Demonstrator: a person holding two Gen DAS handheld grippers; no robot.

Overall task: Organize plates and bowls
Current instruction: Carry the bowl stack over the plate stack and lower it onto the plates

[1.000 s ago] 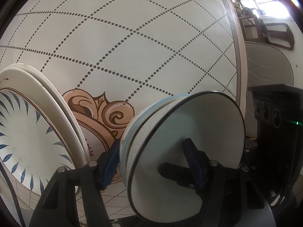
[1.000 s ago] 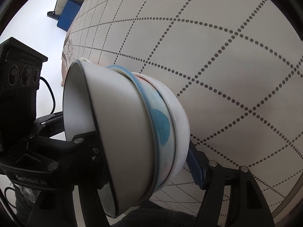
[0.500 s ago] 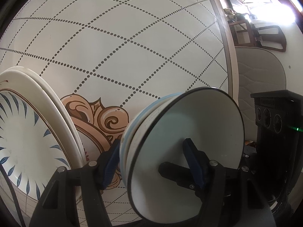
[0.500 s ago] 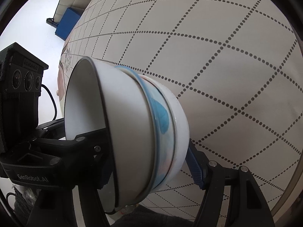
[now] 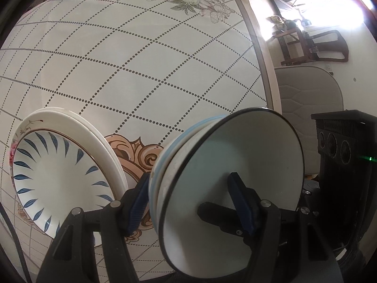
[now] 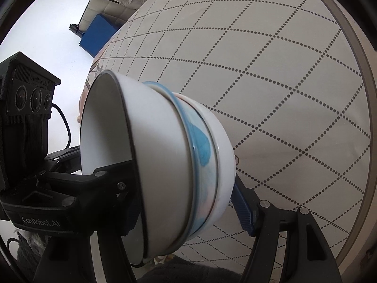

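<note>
Bowl stack [image 5: 231, 165] clamped between both grippers' fingers [image 5: 139, 202]

The stack of bowls [image 6: 179, 165] hides the tip of the left-hand one of the right gripper's fingers [image 6: 242, 208] at lower centre. In the left wrist view, the stack of plates [image 5: 59, 176] is partly covered by a finger at the bottom. The desk [image 5: 141, 70] runs off the frame's left edge.

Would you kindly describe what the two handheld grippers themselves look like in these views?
Both are matte black. The left gripper has angular black fingers faced with ribbed blue pads and dotted with silver screws. The right gripper is built the same. In its view, the other unit's body reads "GenRobot.AI" in white, with a boxy three-lens module and a black cable. No hands or sleeves show.
</note>
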